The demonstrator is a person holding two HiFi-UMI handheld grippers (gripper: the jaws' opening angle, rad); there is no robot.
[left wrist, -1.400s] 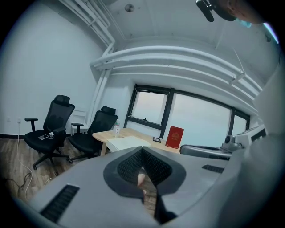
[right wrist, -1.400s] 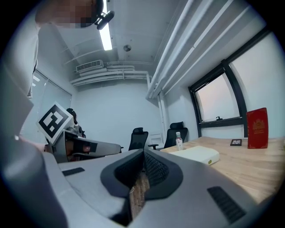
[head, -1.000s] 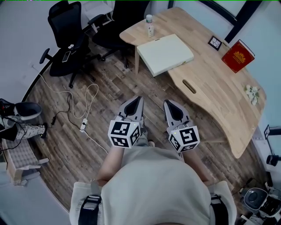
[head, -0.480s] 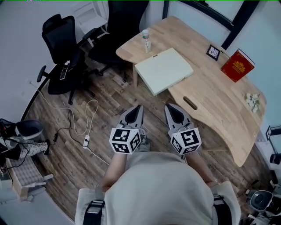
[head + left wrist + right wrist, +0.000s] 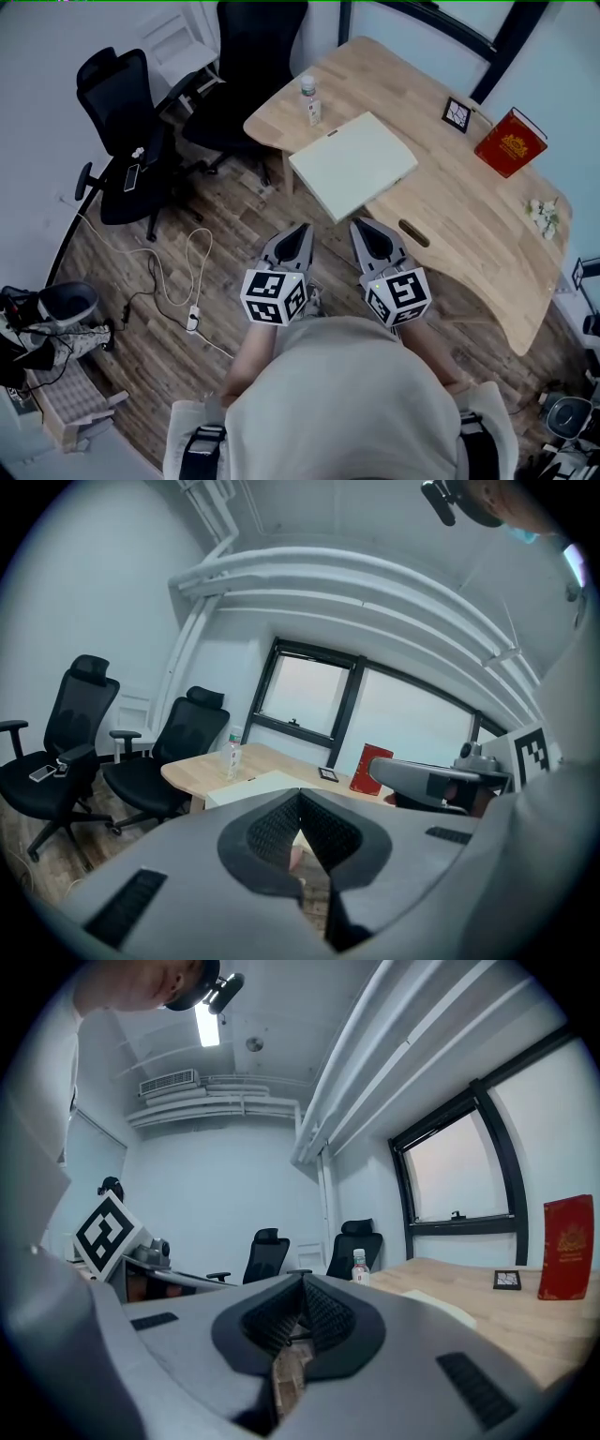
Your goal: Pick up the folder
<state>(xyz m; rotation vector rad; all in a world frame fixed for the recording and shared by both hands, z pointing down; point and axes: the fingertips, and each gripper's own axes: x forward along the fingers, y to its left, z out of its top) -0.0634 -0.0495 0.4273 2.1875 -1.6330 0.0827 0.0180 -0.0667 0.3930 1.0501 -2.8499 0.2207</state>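
Observation:
The folder (image 5: 354,164) is a pale, flat rectangle lying on the near corner of the wooden desk (image 5: 450,206). It also shows in the left gripper view as a light slab (image 5: 248,787) and in the right gripper view past the jaws (image 5: 441,1309). My left gripper (image 5: 302,228) and right gripper (image 5: 361,225) are held side by side over the floor, a short way in front of the desk edge, pointing at the folder. Both are shut with nothing between the jaws. Neither touches the folder.
On the desk stand a water bottle (image 5: 307,98), a small framed picture (image 5: 457,114), a red book (image 5: 509,142) and small white flowers (image 5: 544,216). Two black office chairs (image 5: 127,131) (image 5: 248,75) stand left of the desk. A cable with a power strip (image 5: 192,319) lies on the wooden floor.
The person has walked toward the desk. Both grippers have come closer to the folder together, still shut and side by side.

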